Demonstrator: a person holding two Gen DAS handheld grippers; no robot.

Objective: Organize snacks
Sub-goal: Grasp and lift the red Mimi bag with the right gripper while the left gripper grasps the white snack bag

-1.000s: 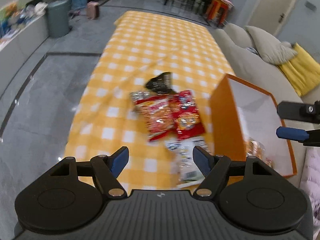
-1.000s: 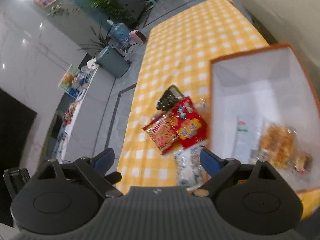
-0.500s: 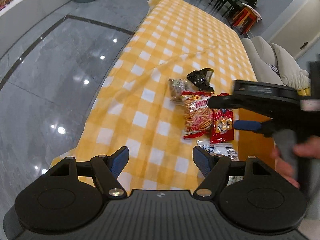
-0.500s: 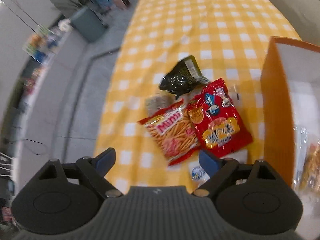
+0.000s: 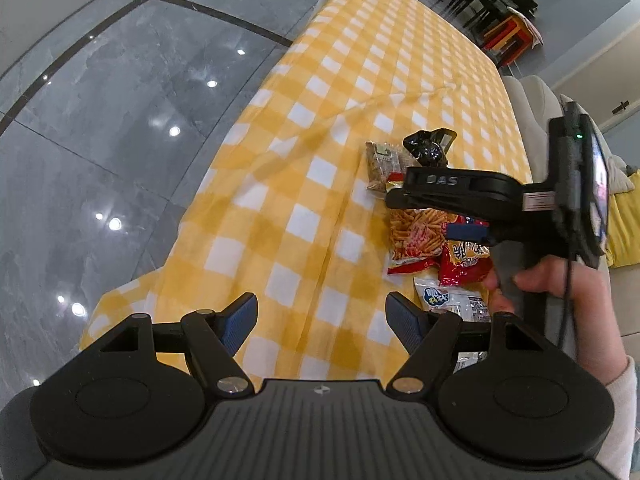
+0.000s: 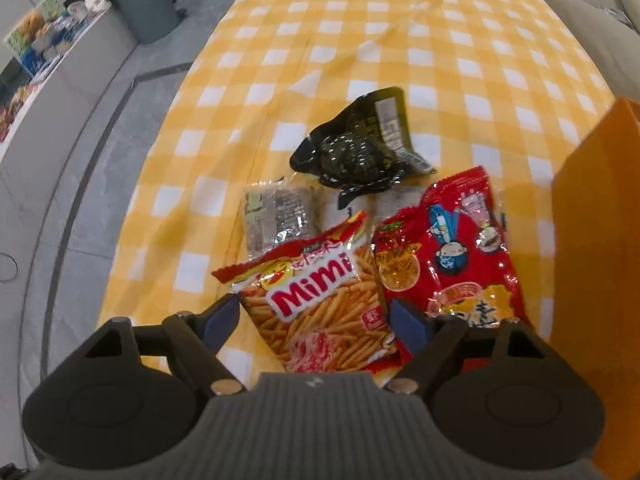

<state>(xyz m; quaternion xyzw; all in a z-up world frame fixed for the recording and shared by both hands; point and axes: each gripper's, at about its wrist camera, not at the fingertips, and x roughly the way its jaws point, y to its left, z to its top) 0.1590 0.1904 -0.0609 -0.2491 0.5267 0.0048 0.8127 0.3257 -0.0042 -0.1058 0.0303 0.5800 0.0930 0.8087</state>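
Several snack packets lie on the yellow checked tablecloth (image 6: 360,40). My right gripper (image 6: 314,308) hovers low and open, its blue fingers either side of the red Mimi stick-snack bag (image 6: 316,280), pads not pressing. Beside that bag lie a red cartoon bag (image 6: 452,256), a black packet (image 6: 356,148) and a small clear packet (image 6: 276,216). The orange box (image 6: 592,240) stands at the right. My left gripper (image 5: 320,308) is open and empty over bare cloth, left of the pile. From there I see the right gripper's finger (image 5: 468,233) above the Mimi bag (image 5: 416,236) and a white-blue packet (image 5: 444,298).
The table's left edge drops to a glossy grey floor (image 5: 120,120). A grey bin (image 6: 144,4) and a low shelf stand far left. A sofa (image 5: 532,96) runs along the right side, with dining chairs beyond the table's far end. A hand (image 5: 532,276) grips the right tool.
My right gripper came down and to the left, from over the orange box to the Mimi bag. My left gripper swung left and lower, so the box left its view.
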